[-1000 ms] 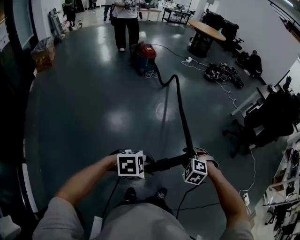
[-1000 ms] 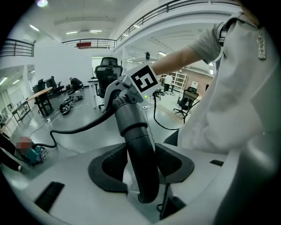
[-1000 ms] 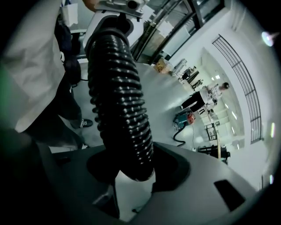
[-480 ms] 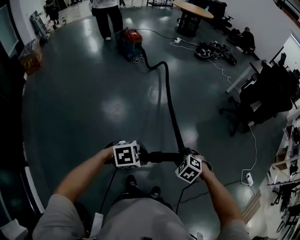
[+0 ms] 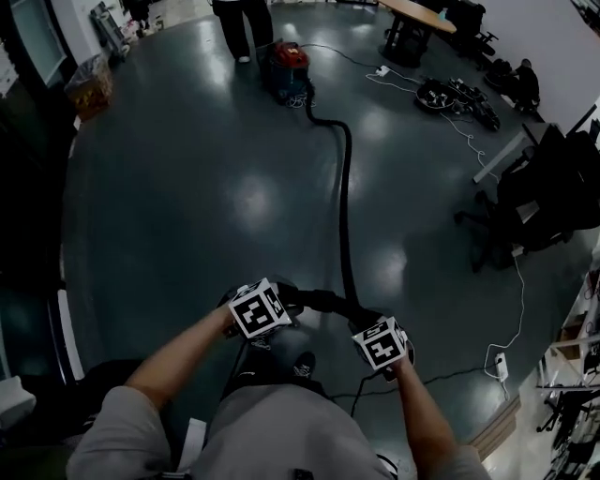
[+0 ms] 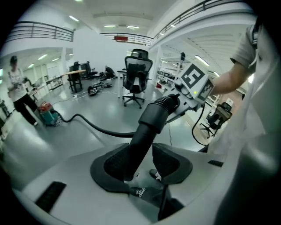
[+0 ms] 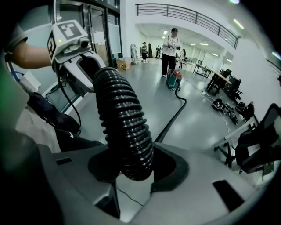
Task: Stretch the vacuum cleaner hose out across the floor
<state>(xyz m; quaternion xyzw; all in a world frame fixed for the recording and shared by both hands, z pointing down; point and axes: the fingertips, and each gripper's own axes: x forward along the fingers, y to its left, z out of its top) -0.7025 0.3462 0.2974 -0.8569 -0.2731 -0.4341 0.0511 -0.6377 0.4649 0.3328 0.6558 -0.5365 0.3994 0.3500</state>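
Nearest to us, our two forearms reach out over the dark, glossy floor [image 5: 187, 206]. The left gripper [image 5: 281, 302] is clamped on the rigid end tube [image 6: 147, 127] of the vacuum cleaner hose [image 5: 345, 216]. The smooth black tube stands between its jaws, and both press on it. Just to the right, the right gripper [image 5: 373, 330] is closed around the ribbed part of the hose, which fills the gap between its jaws. Between the two grippers the hose runs roughly level from left to right, held up off the floor.

At the right gripper the hose bends away from us and drops to the floor. It lies there in a long, nearly straight line toward the far side, then curves a little left and meets the vacuum cleaner [image 5: 286, 67] — a red-topped canister standing well away from us. A person [image 5: 246, 23] stands just beyond it, touching neither the canister nor the hose.

To the right of the hose, well apart from it, stands a dark office chair [image 5: 534, 206], with a white cable [image 5: 518, 309] trailing across the floor nearer to us. Farther right lie a tangle of cables [image 5: 459, 94] and a round table [image 5: 417, 14]. At the far left sits a cardboard box [image 5: 89, 94].
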